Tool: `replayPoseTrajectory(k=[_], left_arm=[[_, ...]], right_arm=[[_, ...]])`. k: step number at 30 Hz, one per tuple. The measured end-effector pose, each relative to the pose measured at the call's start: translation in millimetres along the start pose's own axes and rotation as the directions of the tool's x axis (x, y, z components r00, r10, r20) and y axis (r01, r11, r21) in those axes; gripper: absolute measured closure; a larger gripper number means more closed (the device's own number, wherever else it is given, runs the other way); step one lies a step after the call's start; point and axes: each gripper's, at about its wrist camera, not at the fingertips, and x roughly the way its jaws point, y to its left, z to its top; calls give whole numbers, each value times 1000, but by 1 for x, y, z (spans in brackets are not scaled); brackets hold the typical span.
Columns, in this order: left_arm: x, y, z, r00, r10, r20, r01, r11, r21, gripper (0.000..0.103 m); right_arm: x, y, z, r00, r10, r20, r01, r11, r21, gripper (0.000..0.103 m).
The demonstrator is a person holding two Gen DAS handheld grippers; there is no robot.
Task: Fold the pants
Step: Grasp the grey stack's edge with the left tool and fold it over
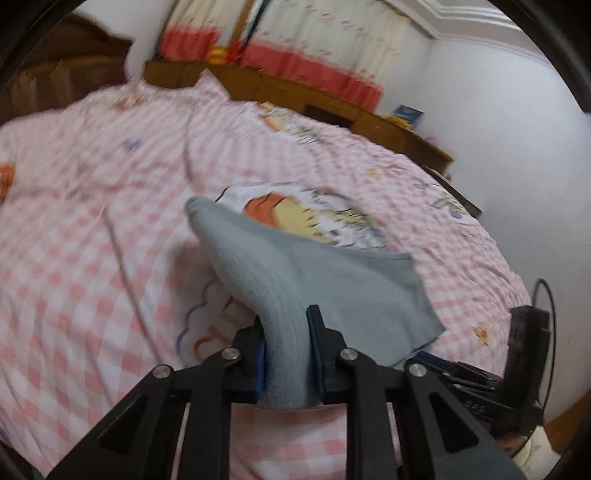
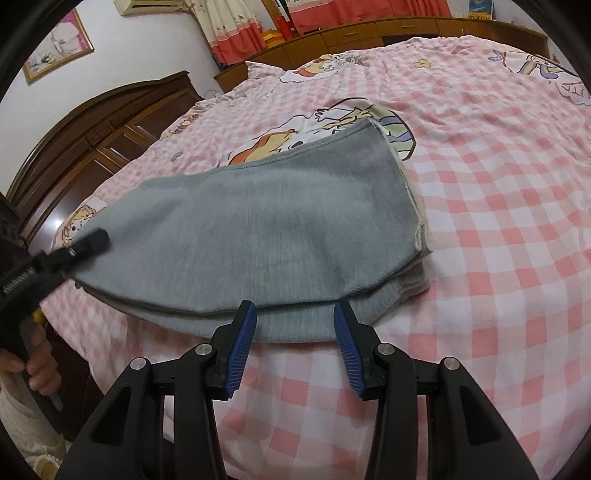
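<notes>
The grey-blue pants [image 2: 266,236] lie folded in layers on the pink checked bed. My left gripper [image 1: 286,332] is shut on the left end of the pants [image 1: 295,280] and lifts that end off the sheet. It also shows in the right wrist view [image 2: 88,243] at the pants' left end. My right gripper [image 2: 295,317] is open and empty, its blue pads on either side of the near edge of the pants, just above it. The right gripper shows at the lower right of the left wrist view [image 1: 517,354], too side-on to read.
The bed cover [image 2: 498,258] is pink and white checks with cartoon prints. A dark wooden headboard [image 2: 92,140] stands at the left. Wooden cabinets [image 2: 369,33] and red-trimmed curtains [image 1: 295,55] line the far wall. The person's hand [image 2: 40,369] holds the left gripper's handle.
</notes>
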Motion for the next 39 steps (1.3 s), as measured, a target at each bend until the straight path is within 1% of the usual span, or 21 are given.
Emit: replayPoseTrajectory(k=[3,4,6,10,11,13,15,18,19,21,23,26,30,32,35,36,38,39], left_arm=[[-5,-23,13,1000,-8,12,7,996,92,83],[-4,-33,19,1000,-15,8,14,991,136,83],[-4,-45,26,1000,-21,-1,21,982,187,83],[8,-79,41,999,-22,-48,35,952,305,83],[11,-86,42,998,-22,-56,39,945,325,83],[19,-105,43,997,-21,-74,47,923,382,83],[23,-119,40,996,-32,-82,63,909,412,83],[36,-138,35,993,-45,-113,90,896,435,83],[45,-146,32,990,-49,-136,105,892,440,83],[61,-156,27,984,-52,-171,124,889,441,83],[76,-164,21,979,-43,-198,129,887,444,83],[104,-173,10,965,-42,-260,152,896,417,83],[128,-177,-2,951,-43,-307,164,910,380,81],[133,-179,-6,946,-58,-319,180,913,365,73],[133,-185,-11,941,-87,-327,208,910,358,54],[132,-187,-14,940,-90,-330,214,907,363,51],[128,-189,-16,940,-86,-329,213,903,372,42],[127,-190,-17,940,-84,-329,212,903,375,39]], right_arm=[[-7,-2,0,1000,7,14,-7,1000,7,58],[-9,-3,1,1000,9,19,-9,1000,10,58],[-15,-7,1,999,9,35,-10,1000,18,58],[-27,-15,2,997,5,71,-8,999,39,58],[-30,-20,2,997,0,81,-4,999,46,58],[-35,-27,2,996,-9,94,3,998,59,58],[-38,-34,0,995,-12,100,5,997,75,58],[-42,-47,-3,994,-18,107,6,994,110,58],[-43,-51,-3,994,-19,109,6,993,121,58],[-47,-59,-4,993,-25,115,9,990,140,58],[-50,-66,-4,992,-31,122,11,988,157,58],[-55,-76,-6,991,-40,130,16,984,180,58],[-58,-86,-9,990,-52,130,25,980,199,58],[-58,-90,-10,990,-57,126,29,977,209,58],[-57,-92,-11,991,-58,121,30,975,219,58],[-57,-92,-11,991,-58,120,30,975,219,58],[-57,-91,-11,991,-58,119,32,976,215,58],[-57,-91,-11,991,-59,118,33,977,212,58]])
